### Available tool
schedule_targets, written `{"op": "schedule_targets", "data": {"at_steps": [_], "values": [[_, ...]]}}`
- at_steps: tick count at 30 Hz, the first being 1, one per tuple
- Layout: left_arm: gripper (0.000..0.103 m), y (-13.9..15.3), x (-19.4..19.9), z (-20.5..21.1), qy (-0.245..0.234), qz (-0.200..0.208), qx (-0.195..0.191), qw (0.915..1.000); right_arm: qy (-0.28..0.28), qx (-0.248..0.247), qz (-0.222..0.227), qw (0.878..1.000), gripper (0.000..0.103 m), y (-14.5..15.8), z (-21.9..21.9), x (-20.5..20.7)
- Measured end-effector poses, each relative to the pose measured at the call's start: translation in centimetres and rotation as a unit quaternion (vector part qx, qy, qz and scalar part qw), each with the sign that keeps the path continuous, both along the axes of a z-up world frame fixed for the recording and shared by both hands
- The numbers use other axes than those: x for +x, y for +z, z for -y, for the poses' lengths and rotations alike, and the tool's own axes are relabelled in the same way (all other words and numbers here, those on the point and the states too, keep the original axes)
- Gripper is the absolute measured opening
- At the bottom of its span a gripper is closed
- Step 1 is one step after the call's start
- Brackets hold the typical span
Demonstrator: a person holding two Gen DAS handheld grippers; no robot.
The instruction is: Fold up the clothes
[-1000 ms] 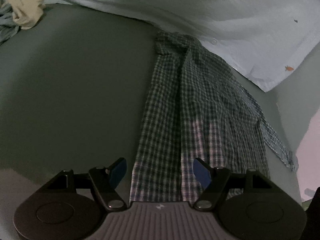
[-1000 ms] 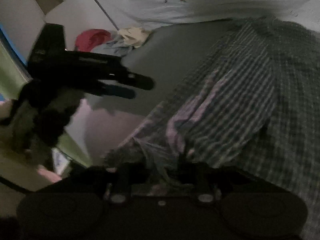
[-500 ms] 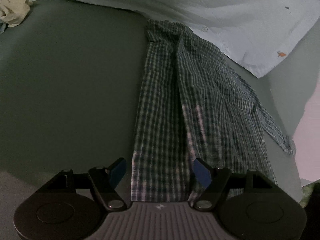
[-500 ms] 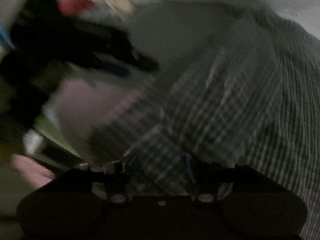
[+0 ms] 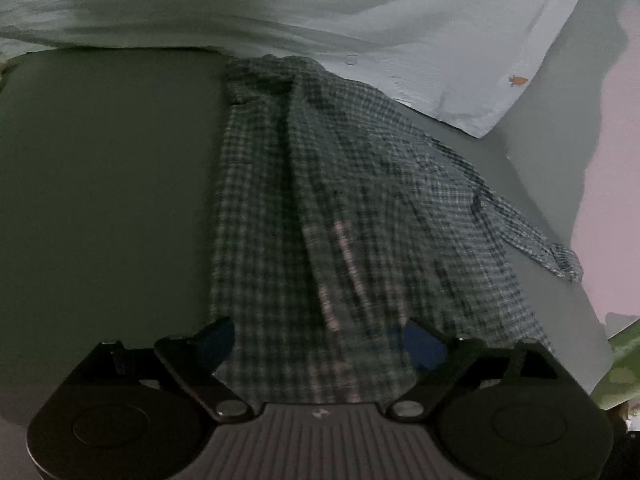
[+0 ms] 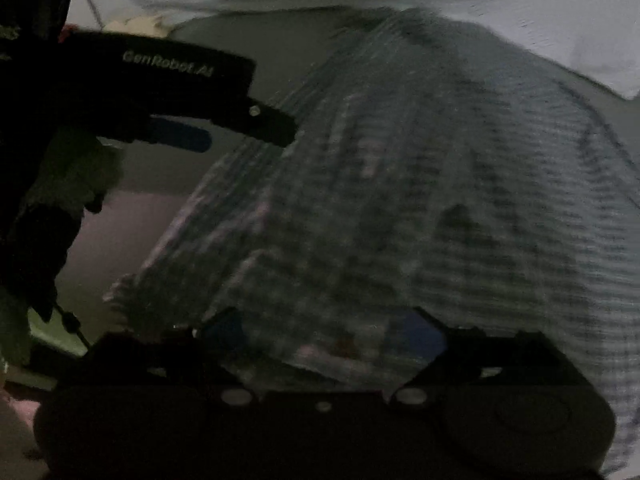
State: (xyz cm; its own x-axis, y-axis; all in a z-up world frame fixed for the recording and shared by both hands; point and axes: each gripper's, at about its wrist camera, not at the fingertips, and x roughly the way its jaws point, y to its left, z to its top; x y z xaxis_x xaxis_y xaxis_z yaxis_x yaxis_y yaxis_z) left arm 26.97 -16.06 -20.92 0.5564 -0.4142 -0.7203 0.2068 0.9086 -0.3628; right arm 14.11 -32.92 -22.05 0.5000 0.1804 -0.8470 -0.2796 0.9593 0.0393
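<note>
Checked shirt (image 5: 360,216), thin crumpled woven cotton, is spread lengthwise on the grey bed (image 5: 108,184), hem nearest. Both left tongs (image 5: 320,340) and right tongs (image 6: 324,336) have just been opening, wide over the hem, nothing pinched. A fresh hem grip is judged next.

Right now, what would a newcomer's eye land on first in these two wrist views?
The checked shirt, spread lengthwise on the grey bed, fills the middle of both views, with one sleeve trailing to the right edge. Behind it lies a pale sheet printed with small carrots. Both the left gripper and the right gripper sit at the shirt's near hem, jaws just opened wide with cloth between them.
</note>
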Motion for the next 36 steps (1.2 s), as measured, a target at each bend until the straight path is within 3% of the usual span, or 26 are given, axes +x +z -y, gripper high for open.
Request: {"op": "schedule_targets", "data": {"at_steps": [2,4,13,16,18,22,25,30,36], "values": [[0.097,0.3,0.2,1.2,-0.003,0.005,0.004,1.0,-0.027,0.0,0.012,1.0,0.092,0.5,2.0,-0.3],[0.099,0.6,0.2,2.7,-0.008,0.011,0.014,0.9998,-0.06,0.017,0.022,0.998,0.102,0.8,4.3,0.0],[0.102,0.1,0.5,9.2,0.03,-0.011,0.087,0.9957,-0.187,0.113,0.025,0.976,0.103,-0.4,17.0,1.8],[0.102,-0.1,0.8,11.5,0.03,-0.008,0.128,0.9912,-0.234,0.114,0.037,0.965,0.103,-0.8,21.5,2.1],[0.102,-0.3,1.1,13.0,0.031,-0.004,0.156,0.9872,-0.268,0.088,0.043,0.958,0.103,-1.3,24.5,2.5],[0.102,0.0,1.7,15.2,0.047,-0.005,0.18,0.9826,-0.336,0.027,0.069,0.939,0.102,-1.7,30.0,3.4],[0.102,-0.2,2.0,16.5,0.061,-0.013,0.188,0.9802,-0.4,0.022,0.083,0.913,0.096,-1.6,34.9,4.3],[0.102,-1.3,2.3,18.9,0.069,-0.035,0.216,0.9734,-0.44,0.032,0.093,0.893,0.082,-1.9,41.4,6.9],[0.102,-2.0,2.4,18.9,0.094,-0.08,0.179,0.9761,-0.493,0.033,0.098,0.864,0.079,-2.7,45.6,10.0]]}}
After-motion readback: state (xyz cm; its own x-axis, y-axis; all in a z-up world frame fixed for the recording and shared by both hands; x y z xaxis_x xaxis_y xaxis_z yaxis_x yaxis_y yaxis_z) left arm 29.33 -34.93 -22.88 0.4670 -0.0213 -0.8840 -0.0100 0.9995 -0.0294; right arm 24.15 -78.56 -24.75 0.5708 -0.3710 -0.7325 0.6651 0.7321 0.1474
